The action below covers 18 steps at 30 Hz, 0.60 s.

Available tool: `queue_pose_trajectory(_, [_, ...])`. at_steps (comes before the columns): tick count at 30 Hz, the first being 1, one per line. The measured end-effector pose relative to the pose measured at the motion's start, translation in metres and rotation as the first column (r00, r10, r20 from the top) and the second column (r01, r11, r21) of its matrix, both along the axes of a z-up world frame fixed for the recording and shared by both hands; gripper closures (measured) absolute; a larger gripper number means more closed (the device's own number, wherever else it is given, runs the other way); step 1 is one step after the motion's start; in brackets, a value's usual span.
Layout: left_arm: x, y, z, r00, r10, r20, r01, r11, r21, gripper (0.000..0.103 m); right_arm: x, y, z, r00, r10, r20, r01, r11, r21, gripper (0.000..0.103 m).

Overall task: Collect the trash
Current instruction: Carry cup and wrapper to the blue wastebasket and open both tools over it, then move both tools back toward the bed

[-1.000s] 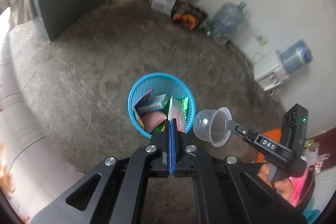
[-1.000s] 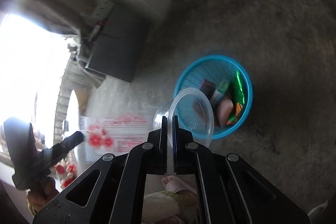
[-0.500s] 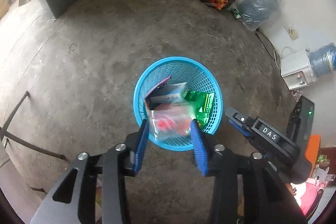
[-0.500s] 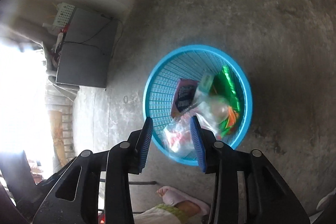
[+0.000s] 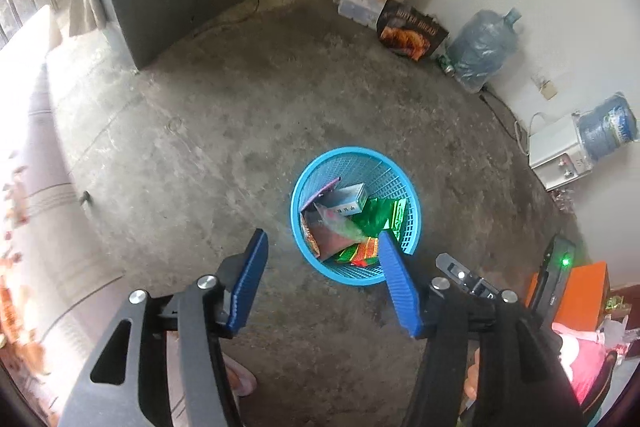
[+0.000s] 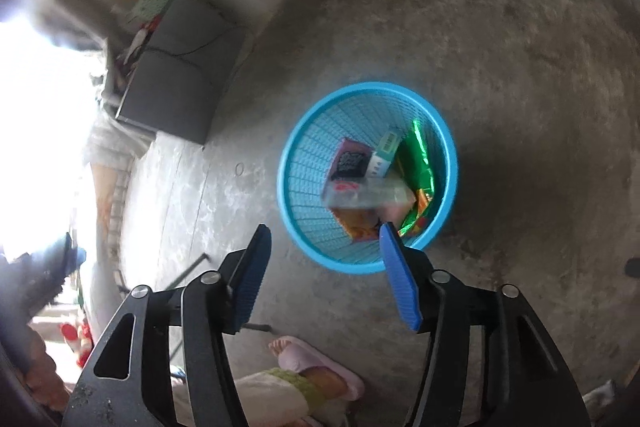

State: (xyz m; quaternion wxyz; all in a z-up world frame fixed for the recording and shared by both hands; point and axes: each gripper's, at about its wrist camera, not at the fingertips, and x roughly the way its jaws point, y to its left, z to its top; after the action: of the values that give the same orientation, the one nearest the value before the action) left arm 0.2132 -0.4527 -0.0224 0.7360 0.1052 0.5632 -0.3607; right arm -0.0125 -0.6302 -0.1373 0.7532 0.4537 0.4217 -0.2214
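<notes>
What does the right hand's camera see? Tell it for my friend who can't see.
A round blue basket sits on a grey concrete floor, with snack wrappers and a small box inside. The right gripper hangs open and empty above its near rim.

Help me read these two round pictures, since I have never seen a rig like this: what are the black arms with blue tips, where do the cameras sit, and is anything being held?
There is no robot here. A person carries a hand-held gripper in each hand, and a fisheye camera on each one looks forward along its two fingers, hence the round, bent pictures. One picture comes from the left hand-held gripper, the other from the right hand-held gripper. The blue tips are the finger pads.

Both look down at a concrete floor with a blue basket standing on it. In the basket lie trash wrappers and a small box. Both pairs of jaws have just been opening; they stand apart with nothing between them, so nothing is held. In the right view a clear wrapper shows blurred over the basket.
</notes>
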Motion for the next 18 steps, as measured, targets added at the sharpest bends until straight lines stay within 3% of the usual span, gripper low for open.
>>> queue_pose_trajectory(6, [-0.011,0.063,0.046,0.998,0.013,0.063,-0.009,0.998,-0.064,0.033,0.002,0.033,0.039,0.995,0.092,0.044,-0.088,0.993,-0.072,0.038])
queue_pose_trajectory(10, [-0.016,0.125,0.073,0.992,0.066,0.104,-0.054,0.992,-0.118,0.027,0.015,0.062,0.067,0.978,0.199,0.068,-0.19,0.974,-0.12,0.036])
queue_pose_trajectory(15, [-0.021,0.221,0.101,0.959,0.206,0.194,-0.168,0.967,-0.194,0.022,0.037,0.103,0.104,0.935,0.332,0.127,-0.31,0.937,-0.163,0.035])
queue_pose_trajectory(18, [-0.027,0.283,0.11,0.923,0.307,0.232,-0.253,0.939,-0.234,0.021,0.056,0.135,0.126,0.893,0.408,0.189,-0.38,0.909,-0.168,0.034])
